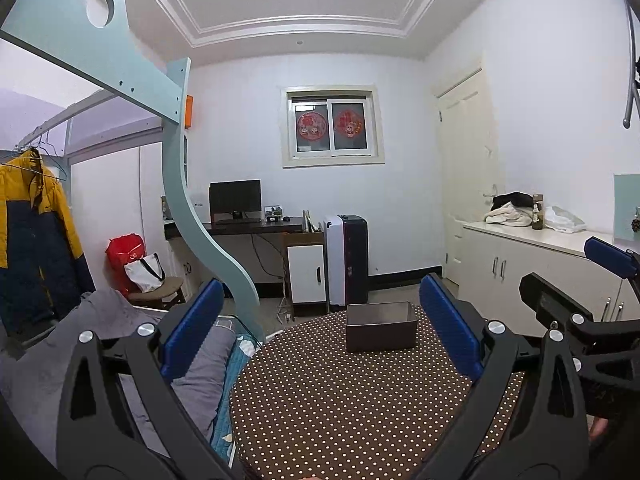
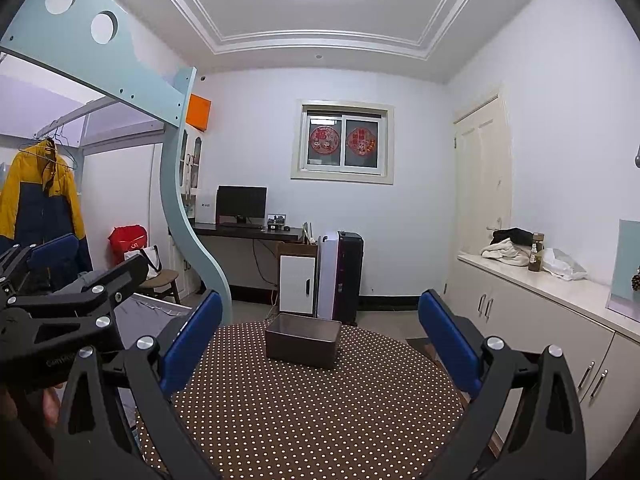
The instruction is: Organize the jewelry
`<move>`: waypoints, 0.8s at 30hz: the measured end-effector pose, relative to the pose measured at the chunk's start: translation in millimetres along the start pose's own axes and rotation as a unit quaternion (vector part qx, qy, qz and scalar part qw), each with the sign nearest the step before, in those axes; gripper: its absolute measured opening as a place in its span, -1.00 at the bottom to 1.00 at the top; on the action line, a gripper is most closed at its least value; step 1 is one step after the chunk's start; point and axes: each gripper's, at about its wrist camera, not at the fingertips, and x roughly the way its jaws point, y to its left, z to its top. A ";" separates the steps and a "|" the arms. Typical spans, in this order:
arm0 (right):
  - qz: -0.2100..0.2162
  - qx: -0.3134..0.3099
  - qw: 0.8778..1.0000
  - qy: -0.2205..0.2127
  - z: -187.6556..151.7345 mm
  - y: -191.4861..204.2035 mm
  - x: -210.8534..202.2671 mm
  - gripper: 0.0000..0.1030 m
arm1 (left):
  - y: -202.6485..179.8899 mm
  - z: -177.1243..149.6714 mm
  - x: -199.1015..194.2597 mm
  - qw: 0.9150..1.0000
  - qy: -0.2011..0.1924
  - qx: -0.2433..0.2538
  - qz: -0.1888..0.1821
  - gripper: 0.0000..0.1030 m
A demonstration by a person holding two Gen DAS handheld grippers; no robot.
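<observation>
I am holding my left gripper (image 1: 320,320) on the left, its blue fingers spread and gripping nothing. The brown box (image 1: 381,326) is sitting at the polka-dot table's (image 1: 340,408) far edge. My right gripper (image 2: 320,324) is hovering spread, empty, on the right.

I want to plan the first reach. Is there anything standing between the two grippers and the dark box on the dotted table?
Nothing visible does. The left gripper and the right gripper are both open, and only bare dotted tablecloth lies between them and the dark box. No jewelry shows on the table.
</observation>
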 end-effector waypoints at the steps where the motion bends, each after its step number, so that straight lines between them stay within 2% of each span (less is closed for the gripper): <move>1: 0.000 0.000 1.000 0.000 -0.1 0.1 0.2 0.84 | -0.3 -0.3 -1.0 1.000 0.000 0.001 0.001 0.87; 24: 0.000 0.000 1.000 0.000 0.6 0.3 -1.1 0.84 | -0.3 -1.1 -1.4 1.000 -0.003 -0.004 0.000 0.87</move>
